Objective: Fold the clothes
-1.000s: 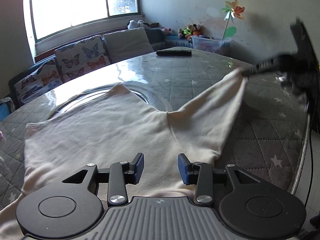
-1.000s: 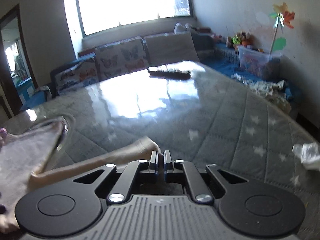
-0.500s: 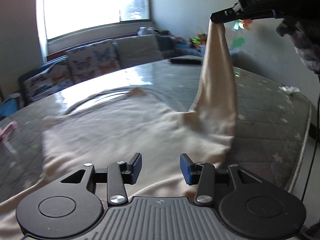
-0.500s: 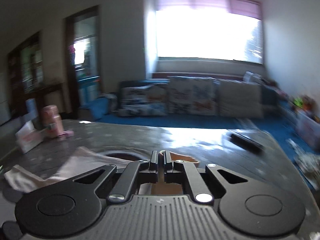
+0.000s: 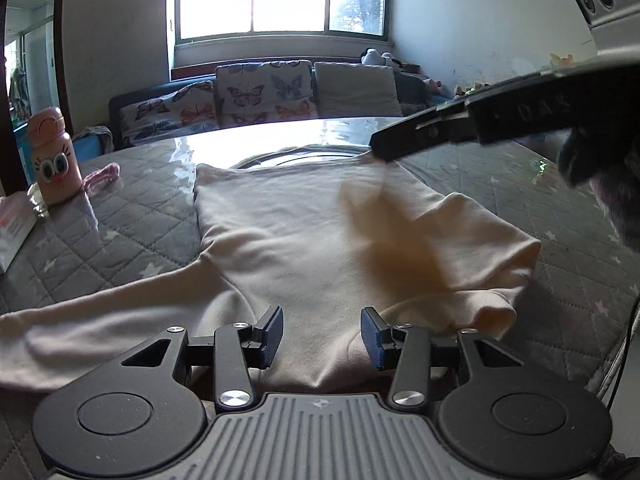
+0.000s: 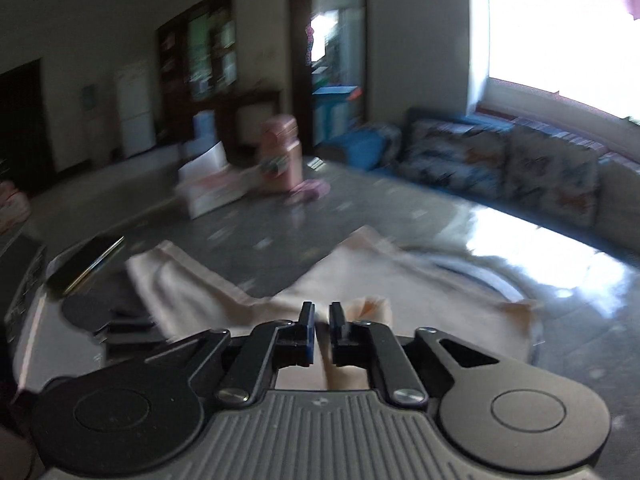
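- Right wrist view: the right gripper (image 6: 322, 322) is just parting its jaws, the cream sleeve (image 6: 368, 306) slack between them, apparently letting go now that it lies across the garment.
- Left wrist view: the left gripper (image 5: 322, 330) hangs spread and empty over the near edge of the cream top (image 5: 288, 236), likely ready to take the other sleeve.
- Around it: the top lies flat on the quilted table (image 5: 132, 216); a pink bottle (image 5: 54, 156) stands well apart.

The letters "DAS" stand embossed on the right gripper (image 5: 384, 148)'s black arm.
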Available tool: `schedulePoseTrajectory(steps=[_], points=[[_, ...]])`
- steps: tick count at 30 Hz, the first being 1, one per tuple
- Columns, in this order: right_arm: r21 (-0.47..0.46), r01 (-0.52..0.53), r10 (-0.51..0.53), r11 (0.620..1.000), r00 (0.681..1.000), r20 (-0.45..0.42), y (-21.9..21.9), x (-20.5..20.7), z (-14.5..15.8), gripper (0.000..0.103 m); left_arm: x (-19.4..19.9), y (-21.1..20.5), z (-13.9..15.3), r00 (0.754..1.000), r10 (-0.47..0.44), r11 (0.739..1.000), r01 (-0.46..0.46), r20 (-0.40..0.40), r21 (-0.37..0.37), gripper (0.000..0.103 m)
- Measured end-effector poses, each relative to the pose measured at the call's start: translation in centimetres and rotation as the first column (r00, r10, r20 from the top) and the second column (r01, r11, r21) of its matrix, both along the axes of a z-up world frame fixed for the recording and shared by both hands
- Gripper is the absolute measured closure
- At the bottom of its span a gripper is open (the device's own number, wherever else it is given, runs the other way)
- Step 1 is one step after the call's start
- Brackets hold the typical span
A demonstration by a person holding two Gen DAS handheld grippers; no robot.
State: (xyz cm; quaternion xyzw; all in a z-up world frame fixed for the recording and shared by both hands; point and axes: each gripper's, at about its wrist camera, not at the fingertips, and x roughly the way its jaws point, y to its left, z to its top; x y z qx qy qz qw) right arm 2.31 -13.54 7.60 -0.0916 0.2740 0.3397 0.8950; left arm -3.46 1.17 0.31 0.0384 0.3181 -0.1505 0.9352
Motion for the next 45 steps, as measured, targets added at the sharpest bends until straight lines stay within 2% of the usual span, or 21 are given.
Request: schedulePoseTrajectory(steps=[1,4,10,12,14,16,19,26,32,36,40,44,45], points=[[-0.002,-0.018,0.018,1.0,1.0,-0.008,0.1,-0.4,-0.2,0.089,0.0,0.0,0.0,1.0,0.0,1.0,0.0,0.0,-0.001,0.057],[-0.019,-0.02,0.02,1.0,1.0,-0.001,-1.1,-1.4,0.1,0.088,0.1,-0.1,0.3,1.0,0.0,1.0,0.0,0.005,-0.004,0.057],[-0.096,0.087,-0.093,0.992,0.994,-0.063,-5.7,-1.3,-1.5,0.079,1.5,-0.8,0.0,1.0,0.0,1.0,0.0,-0.014,-0.012,0.058],[-0.126,0.125,-0.136,0.984,0.987,-0.088,-7.3,-1.5,-2.4,0.073,2.1,-1.1,-0.3,1.0,-0.003,1.0,0.003,-0.031,-0.011,0.059],[-0.162,0.152,-0.168,0.975,0.982,-0.089,-8.4,-2.0,-3.3,0.066,2.5,-1.5,-0.6,0.999,-0.008,1.0,0.008,-0.049,-0.009,0.065],[-0.187,0.176,-0.197,0.967,0.975,-0.1,-9.5,-2.5,-4.3,0.064,2.7,-1.7,-0.7,0.998,-0.015,1.0,0.014,-0.057,-0.007,0.082],[-0.186,0.189,-0.215,0.964,0.968,-0.128,-10.7,-3.0,-5.4,0.06,2.7,-1.9,-0.3,0.999,-0.008,1.0,0.008,-0.052,0.0,0.094],[-0.168,0.188,-0.212,0.968,0.967,-0.143,-11.2,-3.6,-6.3,0.053,3.3,-2.9,4.2,0.996,-0.007,1.0,0.005,0.083,0.023,0.097],[-0.163,0.223,-0.247,0.961,0.957,-0.149,-11.1,-3.4,-7.2,0.053,3.9,-4.7,9.1,0.973,-0.063,0.998,0.057,0.221,0.032,0.097],[-0.193,0.248,-0.276,0.949,0.952,-0.133,-11.3,-3.6,-7.5,0.053,3.6,-4.5,10.5,0.964,-0.071,0.997,0.067,0.256,0.022,0.097],[-0.202,0.261,-0.29,0.944,0.948,-0.13,-11.8,-3.7,-7.5,0.052,3.2,-2.7,9.2,0.977,-0.032,0.999,0.029,0.211,0.015,0.097],[-0.206,0.248,-0.28,0.947,0.949,-0.145,-12.1,-3.6,-7.4,0.052,2.9,-0.9,5.5,0.995,-0.002,0.999,-0.002,0.096,0.045,0.096],[-0.207,0.24,-0.273,0.949,0.95,-0.153,-12.1,-3.5,-7.3,0.052,2.8,-0.6,4.5,0.998,0.001,0.998,-0.005,0.068,0.061,0.093]])
